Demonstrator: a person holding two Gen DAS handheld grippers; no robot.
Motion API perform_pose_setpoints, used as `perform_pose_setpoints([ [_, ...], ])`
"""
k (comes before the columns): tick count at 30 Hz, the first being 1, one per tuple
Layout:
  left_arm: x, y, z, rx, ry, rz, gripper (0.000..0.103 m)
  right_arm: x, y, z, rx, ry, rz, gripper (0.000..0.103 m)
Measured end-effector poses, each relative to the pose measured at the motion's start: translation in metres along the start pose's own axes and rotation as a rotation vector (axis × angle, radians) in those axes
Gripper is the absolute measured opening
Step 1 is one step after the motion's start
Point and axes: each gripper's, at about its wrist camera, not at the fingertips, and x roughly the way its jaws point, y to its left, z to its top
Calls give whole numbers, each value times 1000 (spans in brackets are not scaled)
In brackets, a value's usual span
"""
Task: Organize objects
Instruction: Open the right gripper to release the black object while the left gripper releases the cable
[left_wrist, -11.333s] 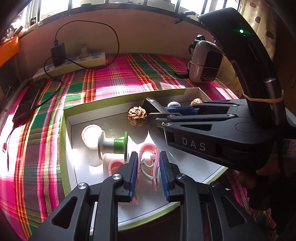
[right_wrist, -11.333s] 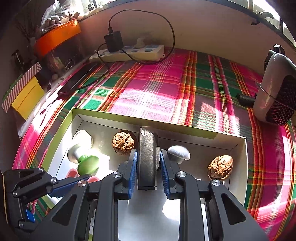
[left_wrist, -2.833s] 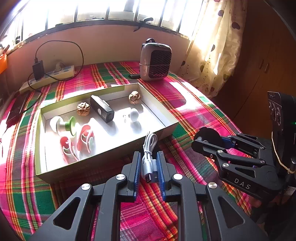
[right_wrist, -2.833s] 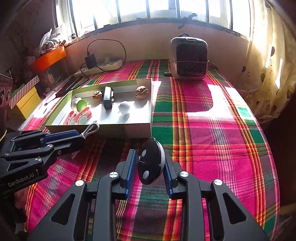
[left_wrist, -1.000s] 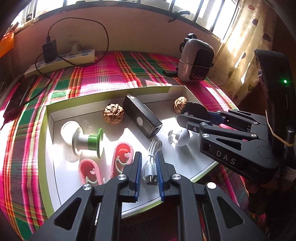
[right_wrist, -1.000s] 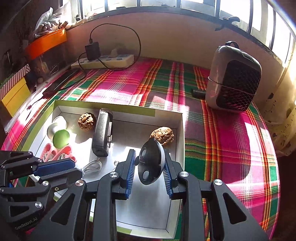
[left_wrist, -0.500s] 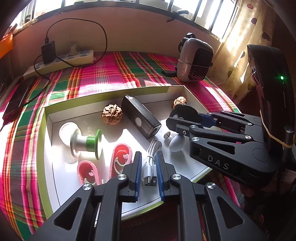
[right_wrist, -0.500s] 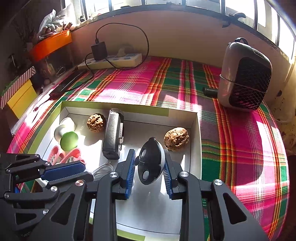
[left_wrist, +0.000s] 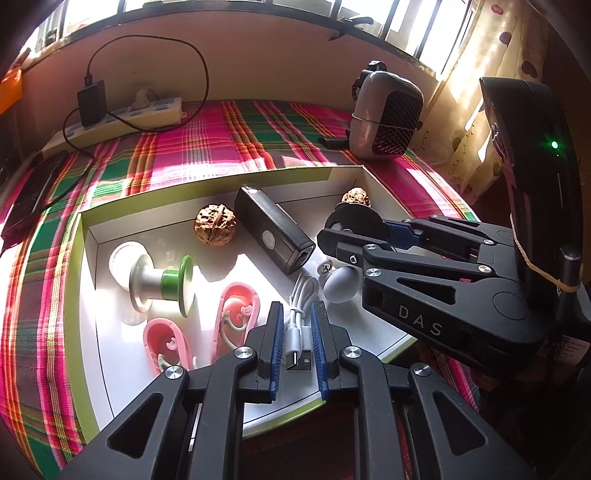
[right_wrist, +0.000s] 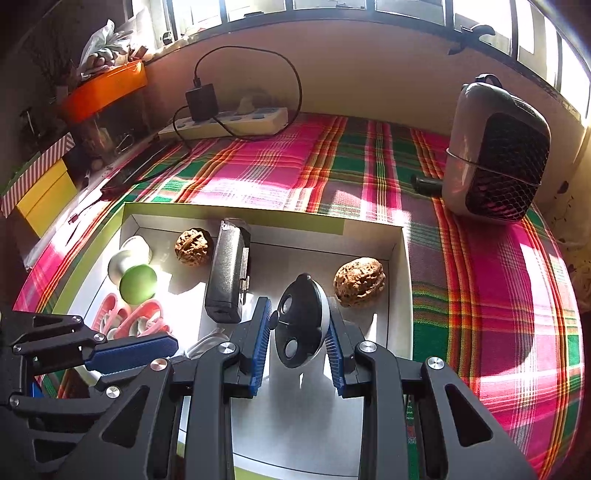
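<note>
My left gripper (left_wrist: 296, 314) is shut on a coiled white USB cable (left_wrist: 300, 295), low over the front of the white, green-rimmed box (left_wrist: 207, 186). My right gripper (right_wrist: 298, 306) is shut on a round black-and-white device (right_wrist: 301, 325), held over the box's right half, just in front of a walnut (right_wrist: 360, 276). In the box lie a second walnut (left_wrist: 215, 229), a black rectangular device (left_wrist: 273, 234), a green-and-silver spool (left_wrist: 162, 284), pink pieces (left_wrist: 236, 314) and a grey knob (left_wrist: 340, 286). The left gripper's blue pads (right_wrist: 136, 350) show at the right wrist view's lower left.
The box sits on a pink-and-green plaid cloth. A grey heater (left_wrist: 386, 116) stands at the back right and a power strip (left_wrist: 110, 123) with a black charger at the back left. A dark phone (left_wrist: 29, 192) lies far left. An orange tray (right_wrist: 105, 90) and a yellow box (right_wrist: 44, 195) stand beyond.
Both grippers have carried the cable and the round device from in front of the box to over it. In the last second the right gripper edged further in over the box; the left stayed still.
</note>
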Motion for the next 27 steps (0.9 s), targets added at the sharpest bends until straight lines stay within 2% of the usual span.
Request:
perform_pose_setpoints([
  [13,1,-1,0,2,1,-2,14,0,1,-1,-12,-13,-12,33],
  [18,2,-2,0,3,0,-1,14,-1,1,-1,-11,-20,-19,42],
  [23,1,-2,0,7,-1,2,16,-1,0,0,-10,-22,-18,44],
  [27,1,-1,1,9,-4,11,21,-2,0,-1,-4,-26,-17,49],
])
